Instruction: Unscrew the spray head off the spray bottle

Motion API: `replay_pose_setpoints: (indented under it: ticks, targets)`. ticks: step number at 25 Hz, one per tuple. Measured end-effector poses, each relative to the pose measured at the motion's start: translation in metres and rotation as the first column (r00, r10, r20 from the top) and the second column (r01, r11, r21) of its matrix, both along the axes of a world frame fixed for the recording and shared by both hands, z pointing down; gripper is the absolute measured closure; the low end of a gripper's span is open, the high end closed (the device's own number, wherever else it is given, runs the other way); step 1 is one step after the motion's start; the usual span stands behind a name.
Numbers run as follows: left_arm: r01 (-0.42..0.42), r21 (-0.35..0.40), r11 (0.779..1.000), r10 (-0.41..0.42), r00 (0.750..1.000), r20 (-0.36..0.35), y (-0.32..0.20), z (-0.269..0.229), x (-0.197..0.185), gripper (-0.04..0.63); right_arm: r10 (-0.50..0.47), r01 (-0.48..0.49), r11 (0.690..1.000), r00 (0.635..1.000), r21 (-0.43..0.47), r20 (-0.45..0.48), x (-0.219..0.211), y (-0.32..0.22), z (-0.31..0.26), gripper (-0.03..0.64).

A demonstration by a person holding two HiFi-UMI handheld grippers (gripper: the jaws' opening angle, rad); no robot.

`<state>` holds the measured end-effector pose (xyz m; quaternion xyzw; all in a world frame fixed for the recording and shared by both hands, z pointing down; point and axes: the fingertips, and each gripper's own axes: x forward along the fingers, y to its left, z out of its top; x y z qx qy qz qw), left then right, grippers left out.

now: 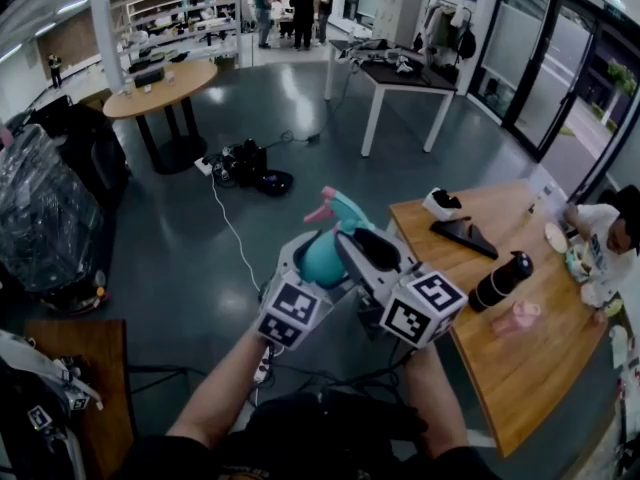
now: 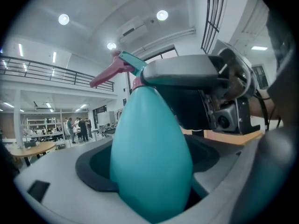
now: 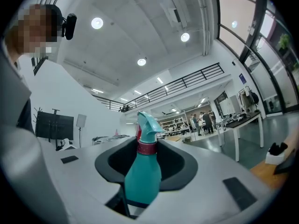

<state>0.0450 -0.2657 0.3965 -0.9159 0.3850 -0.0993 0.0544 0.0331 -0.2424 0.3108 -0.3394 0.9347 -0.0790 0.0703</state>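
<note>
I hold a teal spray bottle [image 1: 322, 260] in the air between both grippers. Its teal spray head [image 1: 340, 206] with a pink trigger points away from me. My left gripper [image 1: 318, 256] is shut on the bottle's fat body [image 2: 149, 162], which fills the left gripper view between the grey jaws. My right gripper [image 1: 352, 240] comes in from the right at neck height. In the right gripper view its dark pads lie against both sides of the bottle [image 3: 142, 176] around the pink collar [image 3: 146, 147], below the spray head [image 3: 147, 124].
A wooden table [image 1: 530, 388] at the right carries a black flask [image 1: 500, 281], a pink object [image 1: 521, 315] and a black wedge [image 1: 465, 236]; a person [image 1: 608, 240] sits at it. Cables [image 1: 245, 164] lie on the floor ahead. A round table [image 1: 160, 88] stands far left.
</note>
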Motion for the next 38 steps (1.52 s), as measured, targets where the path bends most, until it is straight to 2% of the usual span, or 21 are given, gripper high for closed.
replay_pose_setpoints:
  ticks: [4,9,19,23,25,27,30,33,38]
  targets:
    - [-0.049,-0.002,0.999,0.049,0.999,-0.003,0.006,-0.002,0.001,0.16,-0.049,0.048,0.999,0.999,0.004,0.017,0.001,0.004,-0.001,0.486]
    - [-0.172,-0.011,0.985,0.172,0.985,-0.021,0.02,-0.007,0.007,0.16,-0.155,0.154,0.988,0.988,0.031,0.018,0.001,0.016,-0.005,0.486]
    - [-0.404,-0.03,0.914,0.4,0.912,-0.092,0.053,-0.017,0.021,0.16,-0.384,0.38,0.92,0.923,0.101,0.03,0.009,0.04,-0.014,0.486]
    - [-0.465,-0.043,0.884,0.458,0.881,-0.118,0.062,-0.019,0.023,0.16,-0.443,0.437,0.892,0.896,0.112,0.028,0.01,0.046,-0.016,0.486]
    - [-0.477,-0.043,0.878,0.469,0.874,-0.127,0.064,-0.02,0.024,0.16,-0.454,0.448,0.886,0.89,0.118,0.029,0.01,0.047,-0.016,0.484]
    - [-0.464,-0.04,0.885,0.456,0.881,-0.127,0.062,-0.019,0.025,0.16,-0.442,0.435,0.893,0.896,0.119,0.039,0.011,0.045,-0.015,0.476]
    - [-0.394,-0.041,0.918,0.388,0.915,-0.113,0.05,-0.014,0.021,0.16,-0.386,0.381,0.919,0.922,0.103,0.037,0.009,0.038,-0.011,0.472]
    - [-0.308,-0.042,0.95,0.303,0.948,-0.096,0.036,-0.009,0.016,0.16,-0.339,0.336,0.937,0.94,0.093,0.021,0.005,0.034,-0.009,0.438]
    - [-0.186,-0.032,0.982,0.182,0.979,-0.091,0.021,-0.003,0.007,0.16,-0.173,0.173,0.982,0.985,0.071,-0.011,0.005,0.017,0.001,0.43]
